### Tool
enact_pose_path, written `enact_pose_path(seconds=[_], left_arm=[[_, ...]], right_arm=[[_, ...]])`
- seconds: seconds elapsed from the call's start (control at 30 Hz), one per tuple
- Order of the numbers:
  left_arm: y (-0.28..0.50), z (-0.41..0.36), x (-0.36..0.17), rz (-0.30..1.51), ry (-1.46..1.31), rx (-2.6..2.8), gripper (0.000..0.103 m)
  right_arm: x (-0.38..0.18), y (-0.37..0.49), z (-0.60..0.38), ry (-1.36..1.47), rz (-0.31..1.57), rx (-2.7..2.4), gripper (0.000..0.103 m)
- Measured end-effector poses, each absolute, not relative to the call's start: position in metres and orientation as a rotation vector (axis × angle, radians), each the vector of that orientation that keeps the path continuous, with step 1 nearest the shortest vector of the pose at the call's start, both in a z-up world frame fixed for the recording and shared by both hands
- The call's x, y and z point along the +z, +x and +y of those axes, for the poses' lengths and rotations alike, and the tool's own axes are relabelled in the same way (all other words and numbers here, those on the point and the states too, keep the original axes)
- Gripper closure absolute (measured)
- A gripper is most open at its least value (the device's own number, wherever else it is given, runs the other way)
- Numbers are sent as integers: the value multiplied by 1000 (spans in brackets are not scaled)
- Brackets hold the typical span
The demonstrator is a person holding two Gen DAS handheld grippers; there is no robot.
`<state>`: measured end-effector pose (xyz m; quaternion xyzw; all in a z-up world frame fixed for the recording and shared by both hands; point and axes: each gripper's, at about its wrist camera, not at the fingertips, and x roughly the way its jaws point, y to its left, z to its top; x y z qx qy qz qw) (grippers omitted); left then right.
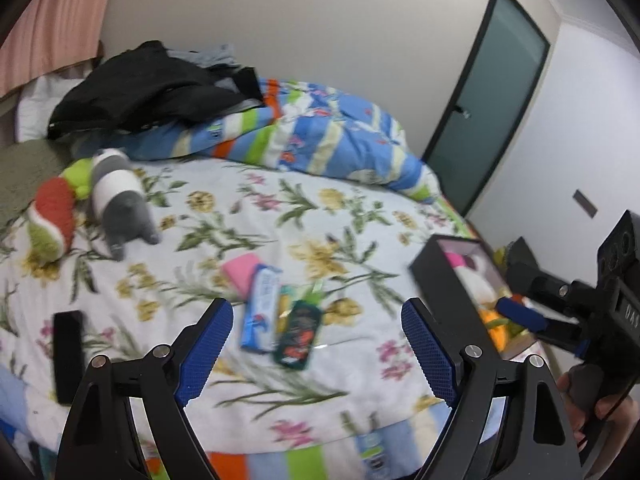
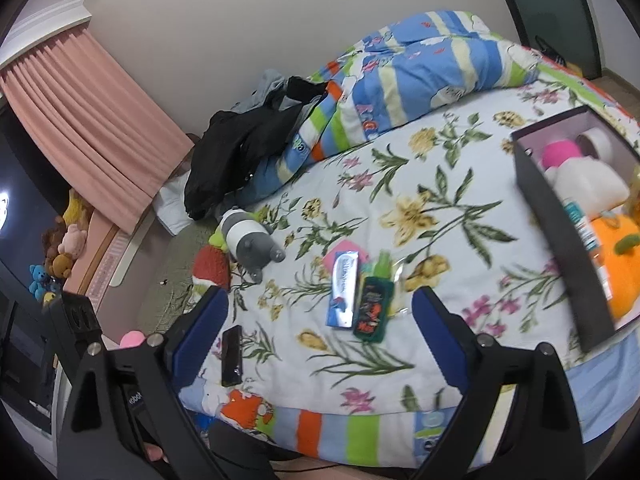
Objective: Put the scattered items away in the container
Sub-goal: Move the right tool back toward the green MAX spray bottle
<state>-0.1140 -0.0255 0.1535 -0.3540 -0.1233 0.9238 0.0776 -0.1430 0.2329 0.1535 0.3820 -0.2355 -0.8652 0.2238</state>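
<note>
Judging mid-task, we see both the left gripper (image 1: 316,344) and the right gripper (image 2: 320,332) released and empty, the black box (image 2: 560,216) at right partly filled, while the toothpaste box (image 2: 343,288), green bottle (image 2: 372,308), plush toys (image 2: 250,240) and phone (image 2: 232,356) wait on the bed (image 2: 440,240).

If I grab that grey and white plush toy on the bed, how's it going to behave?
The grey and white plush toy looks soft, so it would likely squash and flop. Probably light for its bulk. Lying on the floral bedspread, it seems unlikely to roll.

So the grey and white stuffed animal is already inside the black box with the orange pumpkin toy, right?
Not quite. The grey and white stuffed animal lies out on the flowered bedspread, far from the black box. The right wrist view shows it. The orange pumpkin toy is in the box.
</note>
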Motion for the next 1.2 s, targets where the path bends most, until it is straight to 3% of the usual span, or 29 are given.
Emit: enact_pose_path(seconds=[0.5,1.2], left_arm=[[-79,-111,124,-418,-1135,2855,16],[-126,-57,75,-346,-1231,2714,16]], right_arm=[[123,-138,151,1111,-624,-2290,8],[77,-169,176,1176,-676,-2290,8]])
